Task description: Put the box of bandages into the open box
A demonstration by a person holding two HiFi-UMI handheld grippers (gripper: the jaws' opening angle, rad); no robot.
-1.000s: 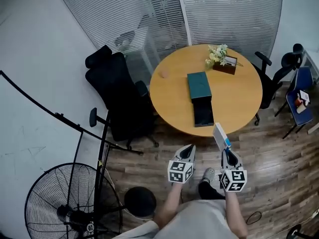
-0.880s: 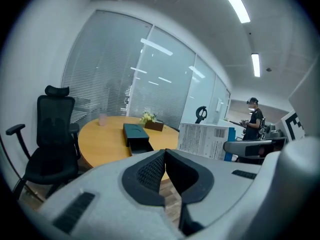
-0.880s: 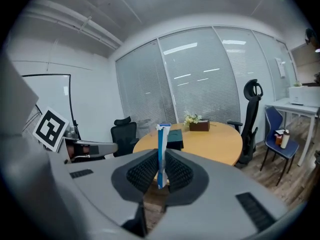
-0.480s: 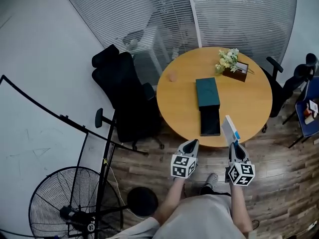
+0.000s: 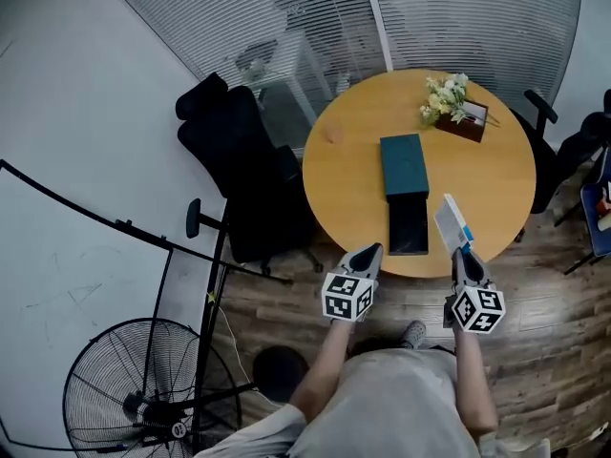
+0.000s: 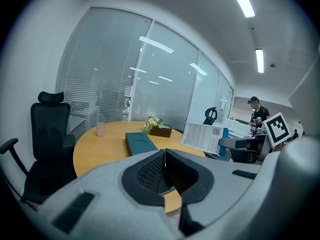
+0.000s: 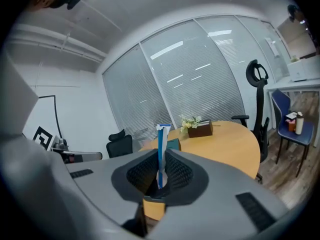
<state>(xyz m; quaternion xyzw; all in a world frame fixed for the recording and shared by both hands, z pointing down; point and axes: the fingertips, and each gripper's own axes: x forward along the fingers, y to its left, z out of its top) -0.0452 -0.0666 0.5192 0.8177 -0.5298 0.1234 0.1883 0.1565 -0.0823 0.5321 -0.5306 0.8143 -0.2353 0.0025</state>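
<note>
My right gripper is shut on the white and blue box of bandages, held on edge over the near rim of the round table. In the right gripper view the box of bandages stands upright between the jaws. The dark open box lies on the table near its front edge, with its teal lid just behind it. My left gripper is shut and holds nothing, just short of the table edge. From the left gripper view I see the teal lid and the box of bandages.
A black office chair stands left of the table. A flower arrangement in a brown holder sits at the table's far side, a pink cup at its left. A floor fan and a black stand are at the left.
The person has stepped closer to the table; both grippers now reach its near edge. The right gripper has carried the box of bandages forward beside the open box.
</note>
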